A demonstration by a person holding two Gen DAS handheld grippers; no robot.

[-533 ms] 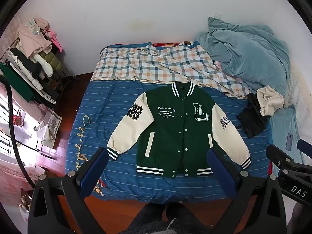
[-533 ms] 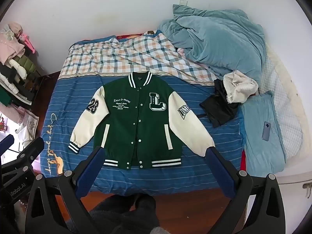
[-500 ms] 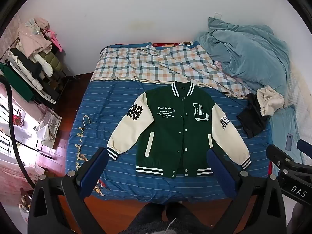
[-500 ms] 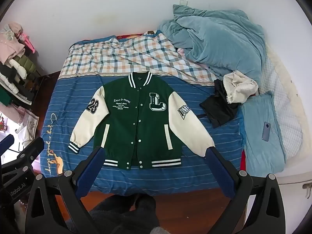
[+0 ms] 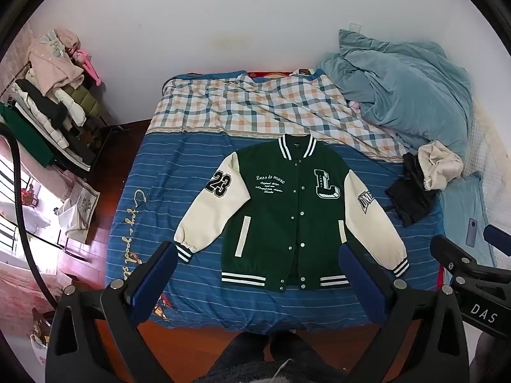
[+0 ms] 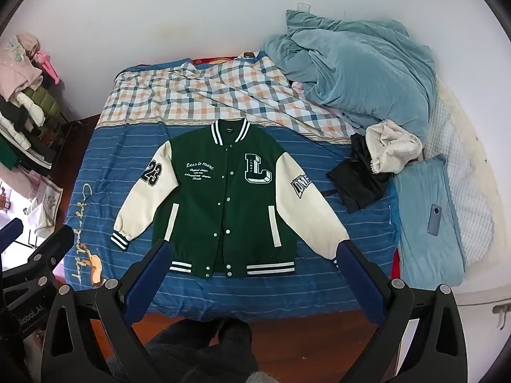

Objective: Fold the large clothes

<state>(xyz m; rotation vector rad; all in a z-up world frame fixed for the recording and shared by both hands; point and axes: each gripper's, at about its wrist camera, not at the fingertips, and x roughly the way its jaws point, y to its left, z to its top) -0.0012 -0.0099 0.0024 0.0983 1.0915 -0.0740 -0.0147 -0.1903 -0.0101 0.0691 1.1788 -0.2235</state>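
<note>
The jacket (image 5: 284, 217) lies flat on the bed (image 5: 150, 217), collar far, hem near. Both the left hand-held gripper (image 5: 258, 271) and right hand-held gripper (image 6: 255, 265) hover above the hem, jaws apart, each nearest its own sleeve.

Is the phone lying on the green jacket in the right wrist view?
No, the phone lies on the light blue pillow at the right side of the bed, well apart from the jacket.

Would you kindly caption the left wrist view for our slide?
Open left hand-held gripper above a green varsity jacket spread flat, unfolded, on the bed.
</note>
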